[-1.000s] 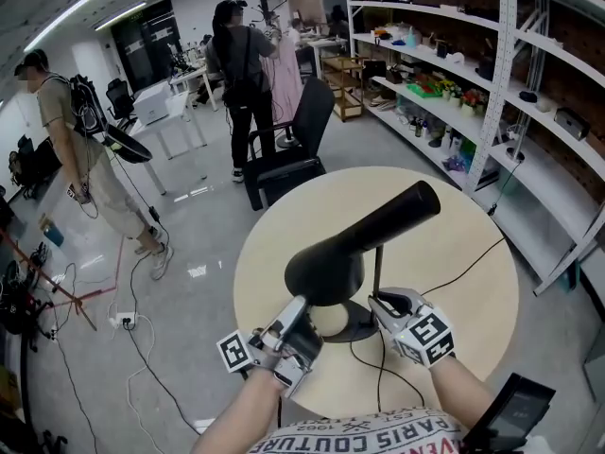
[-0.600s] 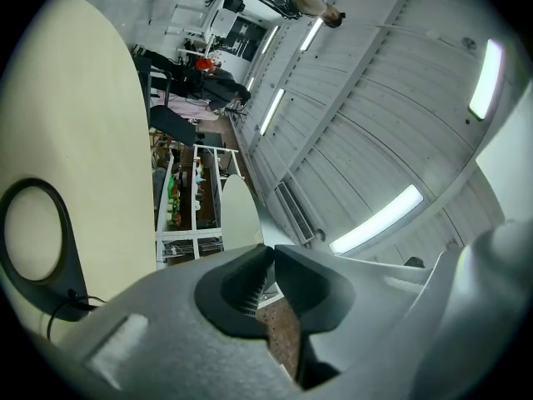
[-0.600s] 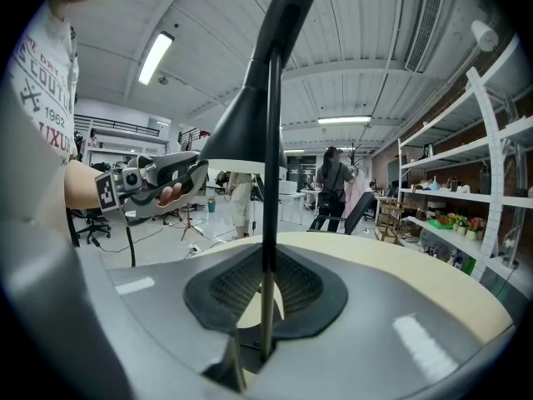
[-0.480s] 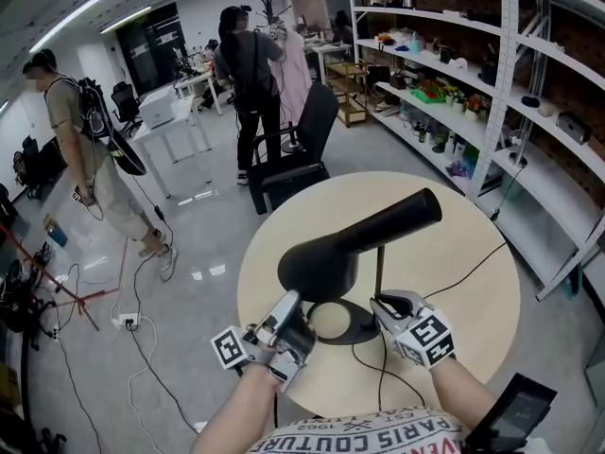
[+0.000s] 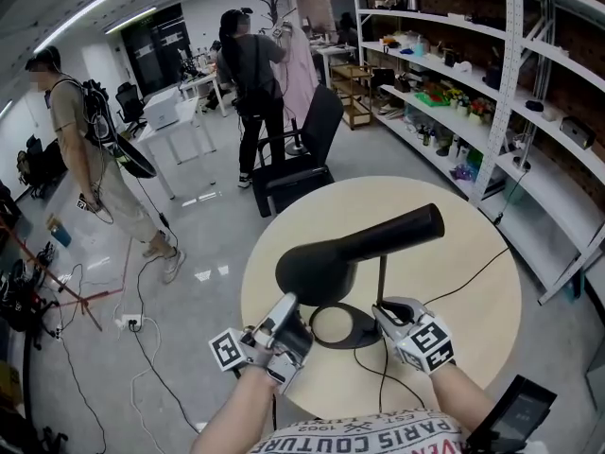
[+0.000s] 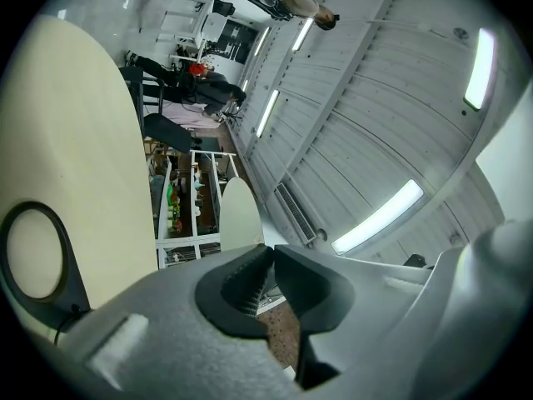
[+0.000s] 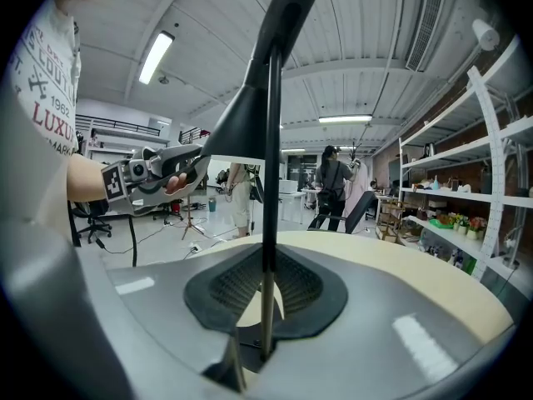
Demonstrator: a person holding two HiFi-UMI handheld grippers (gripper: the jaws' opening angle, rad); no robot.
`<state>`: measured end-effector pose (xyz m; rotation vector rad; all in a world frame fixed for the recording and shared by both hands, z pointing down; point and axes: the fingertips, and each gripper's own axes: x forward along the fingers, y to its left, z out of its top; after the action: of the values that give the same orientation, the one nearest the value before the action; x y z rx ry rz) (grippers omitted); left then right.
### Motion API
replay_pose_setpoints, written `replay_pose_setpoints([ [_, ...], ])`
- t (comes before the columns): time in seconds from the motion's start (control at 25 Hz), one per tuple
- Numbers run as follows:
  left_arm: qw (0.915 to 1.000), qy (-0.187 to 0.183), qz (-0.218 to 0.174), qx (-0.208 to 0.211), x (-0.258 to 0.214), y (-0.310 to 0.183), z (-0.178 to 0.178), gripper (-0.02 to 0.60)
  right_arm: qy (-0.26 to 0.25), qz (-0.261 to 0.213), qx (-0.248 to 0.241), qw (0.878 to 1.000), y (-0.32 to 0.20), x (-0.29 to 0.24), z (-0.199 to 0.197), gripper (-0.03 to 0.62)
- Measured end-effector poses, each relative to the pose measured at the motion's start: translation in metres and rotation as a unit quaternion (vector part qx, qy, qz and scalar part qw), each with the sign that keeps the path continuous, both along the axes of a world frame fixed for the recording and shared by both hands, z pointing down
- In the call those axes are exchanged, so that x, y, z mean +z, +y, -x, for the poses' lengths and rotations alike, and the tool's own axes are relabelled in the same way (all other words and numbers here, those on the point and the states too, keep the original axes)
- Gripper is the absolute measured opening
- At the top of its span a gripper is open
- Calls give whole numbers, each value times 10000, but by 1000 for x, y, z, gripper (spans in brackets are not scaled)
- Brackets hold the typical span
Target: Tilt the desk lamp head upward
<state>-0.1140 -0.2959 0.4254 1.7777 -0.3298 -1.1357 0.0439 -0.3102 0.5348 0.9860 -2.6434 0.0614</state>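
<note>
A black desk lamp stands on the round beige table (image 5: 454, 253). Its long head (image 5: 354, 249) slants up to the right above the ring base (image 5: 336, 327). My right gripper (image 5: 389, 312) is shut on the thin upright stem (image 5: 380, 277); in the right gripper view the stem (image 7: 268, 182) runs between the pads (image 7: 237, 286) up to the head (image 7: 250, 115). My left gripper (image 5: 284, 312) sits just under the head's wide end, jaws shut with nothing between them (image 6: 271, 257). Whether it touches the head is unclear. The ring base (image 6: 33, 257) shows at the left of that view.
The lamp's cable (image 5: 463, 268) trails across the table to the right. A black office chair (image 5: 298, 149) stands beyond the table's far edge. Two people (image 5: 255, 74) stand further back, and metal shelving (image 5: 492, 83) lines the right wall. A dark device (image 5: 515, 410) is at the lower right.
The lamp head's slant looks slightly flatter in the picture than a second ago, and the left gripper has shifted a little left. The right gripper has kept its hold on the stem.
</note>
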Motion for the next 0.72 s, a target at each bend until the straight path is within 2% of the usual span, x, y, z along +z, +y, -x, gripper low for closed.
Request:
replay_pose_setpoints([
  [0.72,9985,-413,-298,-220,-29,-11,21,21,38,55,78,9999,-3,2,-1,38],
])
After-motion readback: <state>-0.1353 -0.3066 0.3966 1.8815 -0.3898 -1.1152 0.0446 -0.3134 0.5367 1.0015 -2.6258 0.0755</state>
